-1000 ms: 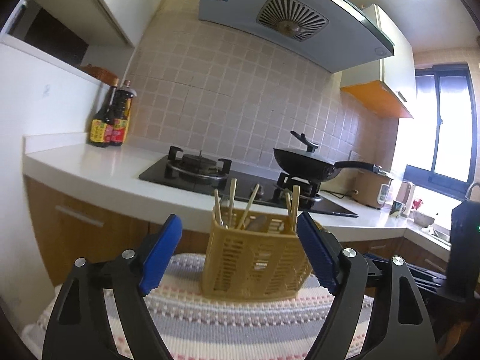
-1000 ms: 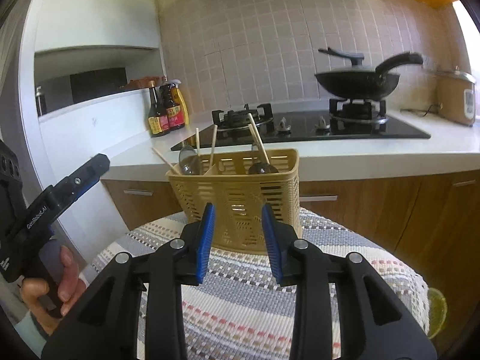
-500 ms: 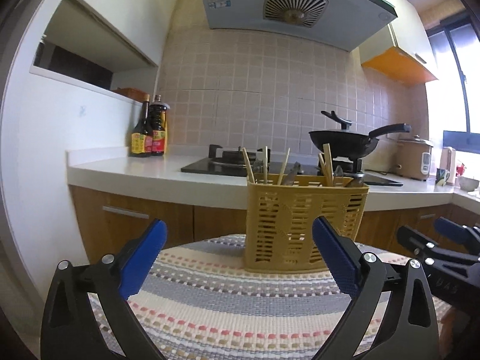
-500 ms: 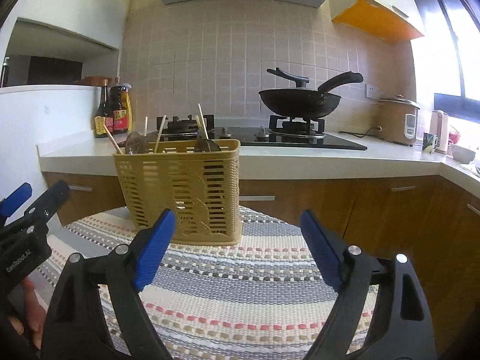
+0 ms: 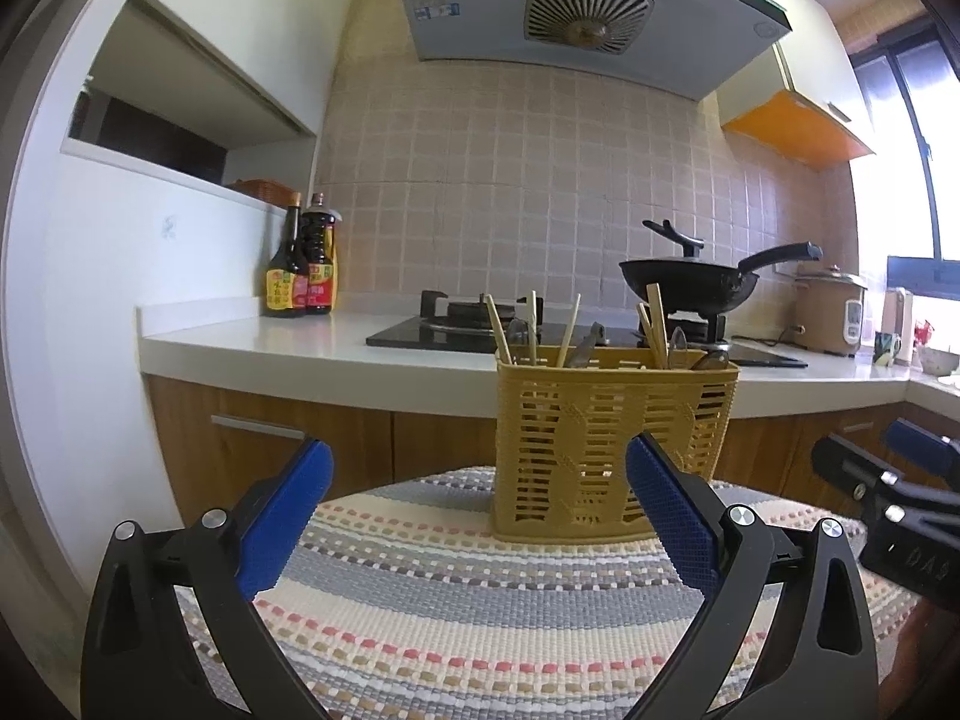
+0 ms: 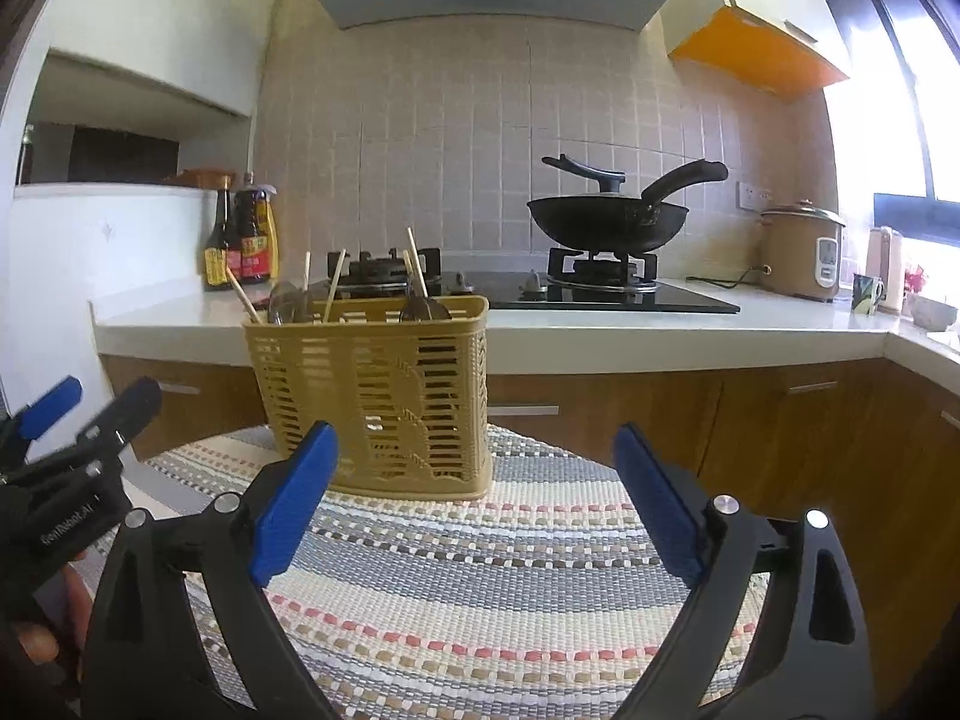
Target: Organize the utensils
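Observation:
A yellow slotted utensil basket (image 5: pixel 612 444) stands upright on a striped woven mat (image 5: pixel 480 600); it also shows in the right wrist view (image 6: pixel 378 396). Chopsticks (image 5: pixel 531 327) and spoons (image 6: pixel 285 303) stick up out of it. My left gripper (image 5: pixel 480 516) is open and empty, short of the basket and to its left. My right gripper (image 6: pixel 474 504) is open and empty, short of the basket and to its right. Each gripper shows at the edge of the other's view: the right gripper (image 5: pixel 888 480) and the left gripper (image 6: pixel 78 420).
Behind the mat runs a white counter (image 5: pixel 270 342) with wooden cabinets below. On it are two sauce bottles (image 5: pixel 303 264), a gas hob (image 6: pixel 540 288) with a black wok (image 6: pixel 606 219), and a rice cooker (image 6: pixel 801 252). The mat's round edge drops off on the right (image 6: pixel 600 462).
Both grippers drew back from the basket. The right gripper, nearly shut a second ago, opened wide. The left gripper, which framed the basket, now sits to its left.

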`<state>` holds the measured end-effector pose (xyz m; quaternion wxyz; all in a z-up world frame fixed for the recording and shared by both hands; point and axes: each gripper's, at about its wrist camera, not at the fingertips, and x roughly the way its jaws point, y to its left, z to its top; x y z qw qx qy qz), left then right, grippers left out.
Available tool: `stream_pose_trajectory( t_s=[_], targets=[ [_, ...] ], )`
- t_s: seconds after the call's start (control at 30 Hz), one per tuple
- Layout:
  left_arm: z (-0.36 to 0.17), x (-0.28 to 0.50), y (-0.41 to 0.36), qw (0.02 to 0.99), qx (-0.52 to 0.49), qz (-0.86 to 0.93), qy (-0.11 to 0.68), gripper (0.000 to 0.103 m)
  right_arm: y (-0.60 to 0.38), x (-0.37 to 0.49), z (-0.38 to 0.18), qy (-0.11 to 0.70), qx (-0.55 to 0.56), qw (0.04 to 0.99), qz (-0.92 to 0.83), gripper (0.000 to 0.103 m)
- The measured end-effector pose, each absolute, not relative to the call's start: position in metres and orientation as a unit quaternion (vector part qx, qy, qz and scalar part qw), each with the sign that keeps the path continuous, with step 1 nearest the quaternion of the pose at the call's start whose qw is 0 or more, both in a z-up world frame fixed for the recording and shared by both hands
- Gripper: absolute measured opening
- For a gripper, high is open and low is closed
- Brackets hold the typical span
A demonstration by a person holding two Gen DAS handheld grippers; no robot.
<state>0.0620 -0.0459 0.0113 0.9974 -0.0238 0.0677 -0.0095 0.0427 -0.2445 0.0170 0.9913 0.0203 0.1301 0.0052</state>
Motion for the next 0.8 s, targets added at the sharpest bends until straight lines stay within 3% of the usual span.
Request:
stream_pose_trajectory(
  t_s=[0.8],
  targets=[
    [0.009, 0.063, -0.054, 0.996, -0.005, -0.023, 0.086, 0.095, -0.246, 0.045, 0.016, 0.143, 0.023, 0.989, 0.001, 0.094]
  ],
)
